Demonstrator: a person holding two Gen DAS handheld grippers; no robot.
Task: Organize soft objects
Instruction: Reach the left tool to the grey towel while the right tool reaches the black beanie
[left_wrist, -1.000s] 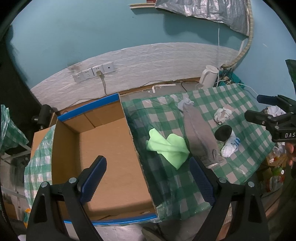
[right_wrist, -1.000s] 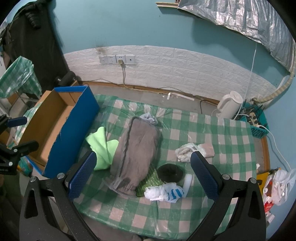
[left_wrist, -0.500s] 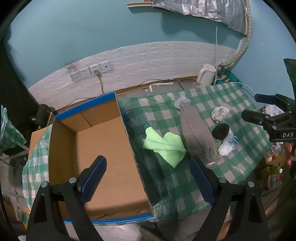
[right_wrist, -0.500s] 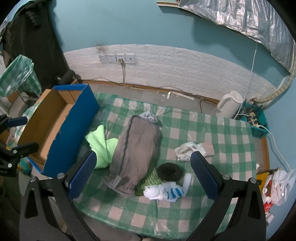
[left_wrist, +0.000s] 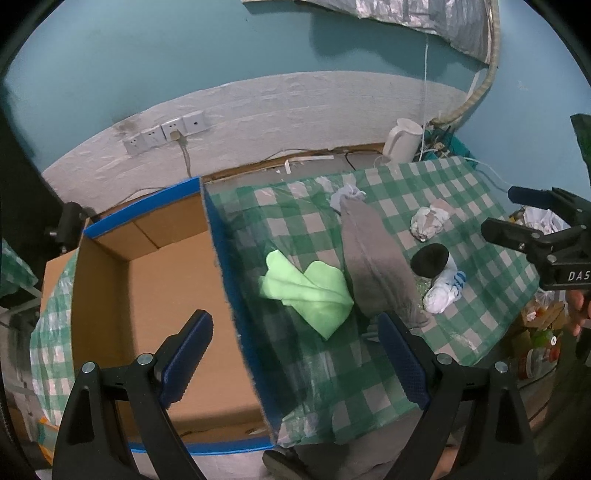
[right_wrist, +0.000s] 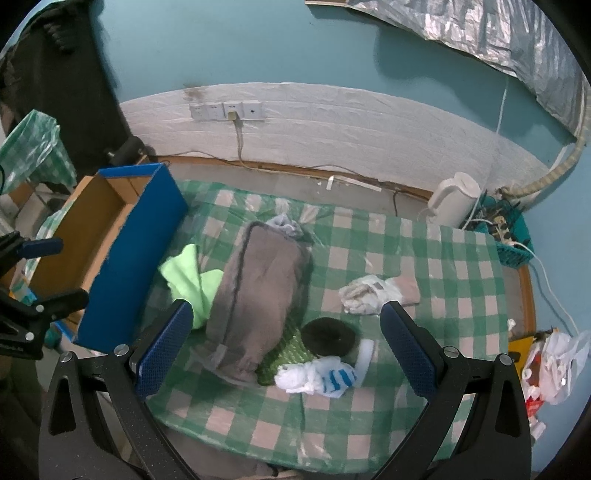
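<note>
box (left_wrist: 155, 295) – matt cardboard, blue tape rim | tablecloth (right_wrist: 424, 295) – glossy checked plastic | grey garment (right_wrist: 258, 288) – soft matt cloth

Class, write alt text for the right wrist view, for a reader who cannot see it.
The open right gripper hovers above a green checked tablecloth strewn with soft items: a grey garment, a lime cloth, a black round item and a white and blue sock. A blue-sided cardboard box stands at the cloth's left edge.
</note>
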